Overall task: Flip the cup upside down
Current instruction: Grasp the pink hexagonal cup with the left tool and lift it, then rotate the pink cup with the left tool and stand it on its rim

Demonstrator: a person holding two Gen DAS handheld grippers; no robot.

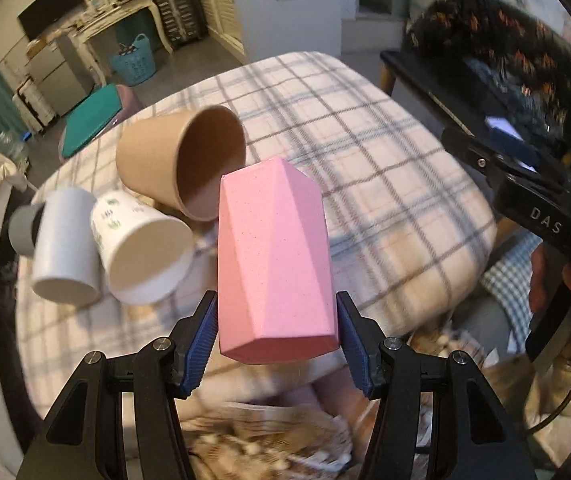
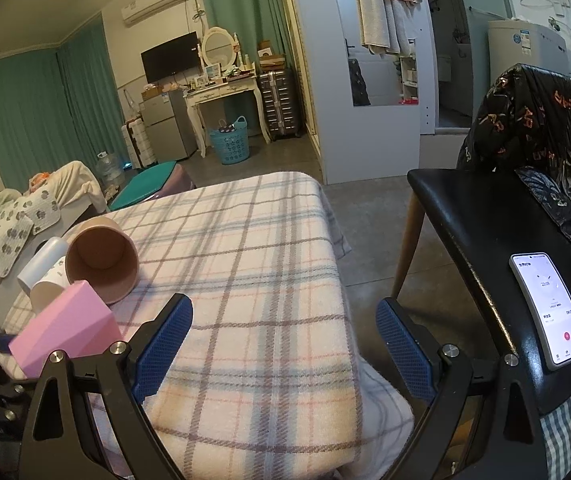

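My left gripper [image 1: 276, 320] is shut on a pink faceted cup [image 1: 273, 264], held tilted in the air above the plaid-covered table [image 1: 385, 184], its closed base toward the camera. The pink cup also shows at the lower left of the right wrist view [image 2: 65, 328]. My right gripper [image 2: 283, 344] is open and empty over the table's near right corner, apart from the cups. A brown paper cup [image 1: 189, 160] lies on its side, mouth toward me; it also shows in the right wrist view [image 2: 103, 260].
A white printed paper cup [image 1: 141, 244] and a plain white cup [image 1: 65, 248] lie on their sides at the table's left. A black chair [image 2: 485, 248] with a phone [image 2: 549, 312] and a dark jacket [image 2: 545, 120] stands right of the table.
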